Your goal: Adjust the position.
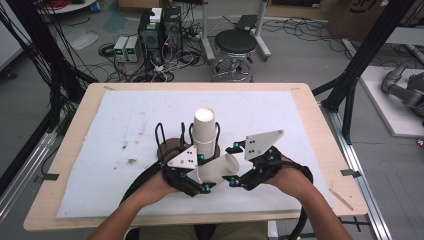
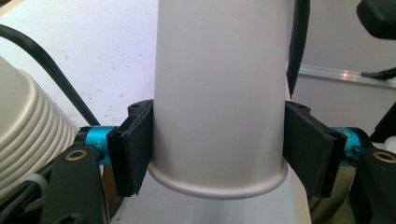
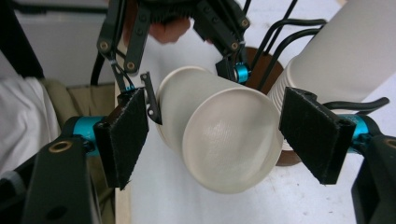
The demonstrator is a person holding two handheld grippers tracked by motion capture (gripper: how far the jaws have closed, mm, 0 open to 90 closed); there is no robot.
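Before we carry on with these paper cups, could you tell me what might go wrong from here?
1. The left gripper pinches the loose paper cup near its rim; the thin wall could crush.
2. The right gripper is open around the cup's base without pressing, so the cup hangs on one grip and might tilt or slip.
3. The cup stack in its wire holder stands close by; a stray move might knock it.

No words, labels or numbers can be read on anything. On a brown cardboard box on the floor beyond the table's far right corner, dark printed marks are seen, perhaps letters, too blurred to read.
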